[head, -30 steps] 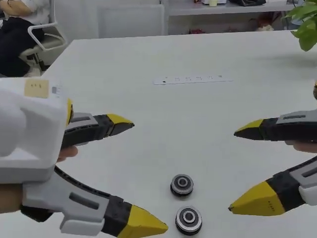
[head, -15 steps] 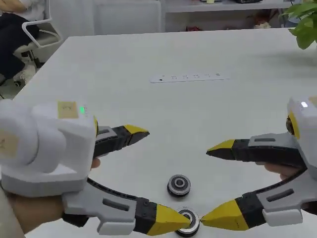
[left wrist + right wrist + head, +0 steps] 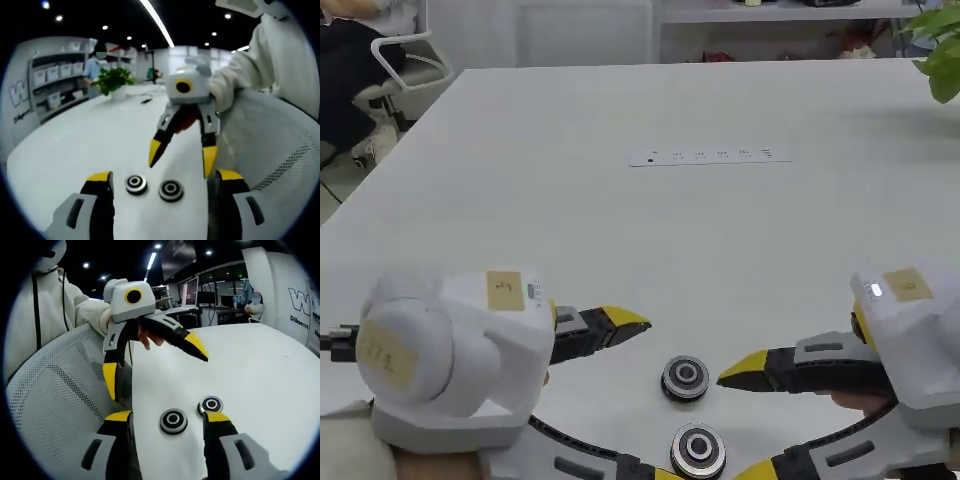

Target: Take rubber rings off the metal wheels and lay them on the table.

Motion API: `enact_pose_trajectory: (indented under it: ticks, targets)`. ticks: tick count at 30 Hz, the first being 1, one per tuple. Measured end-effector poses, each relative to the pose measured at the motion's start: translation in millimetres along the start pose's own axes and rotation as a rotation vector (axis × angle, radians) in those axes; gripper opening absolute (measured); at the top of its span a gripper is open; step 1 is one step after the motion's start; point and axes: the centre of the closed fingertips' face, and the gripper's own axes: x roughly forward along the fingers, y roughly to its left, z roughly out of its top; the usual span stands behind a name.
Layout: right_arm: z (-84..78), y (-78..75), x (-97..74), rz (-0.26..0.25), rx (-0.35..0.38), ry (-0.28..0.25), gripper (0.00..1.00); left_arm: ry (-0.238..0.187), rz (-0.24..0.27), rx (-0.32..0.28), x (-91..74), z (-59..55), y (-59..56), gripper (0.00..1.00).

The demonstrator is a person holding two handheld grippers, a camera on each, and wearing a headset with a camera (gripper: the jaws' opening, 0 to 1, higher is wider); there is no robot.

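Wheels lie flat on table dead ahead between your left gripper's spread jaws; your right gripper, jaws also apart, brackets just one, so left looks better placed.

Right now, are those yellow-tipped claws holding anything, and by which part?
Nothing is held. The left gripper and right gripper both have open jaws; the far wheel and near wheel lie loose on the table, untouched.

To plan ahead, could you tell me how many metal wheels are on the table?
2, both on the table: the far wheel, and the near wheel beside it, closer to the person. None seems hidden.
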Motion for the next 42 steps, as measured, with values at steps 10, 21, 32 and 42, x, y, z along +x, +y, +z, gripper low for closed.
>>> enact_pose_trajectory:
  ticks: [10,21,32,42]
  targets:
    - [-11.6,-3.7,4.0,0.003,0.03,0.024,0.41,0.001,-0.028,-0.015,9.4,-11.5,-1.4,0.75]
    - [-21.8,-6.3,8.2,0.009,0.046,0.047,0.29,0.006,-0.048,-0.023,20.4,-22.8,0.5,0.54]
    - [-27.8,-9.0,10.5,0.002,0.034,0.065,0.25,0.018,-0.068,-0.01,29.9,-32.5,-0.7,0.38]
    - [-31.8,-8.7,12.7,0.002,0.019,0.082,0.21,0.043,-0.082,0.002,35.7,-41.2,-4.9,0.24]
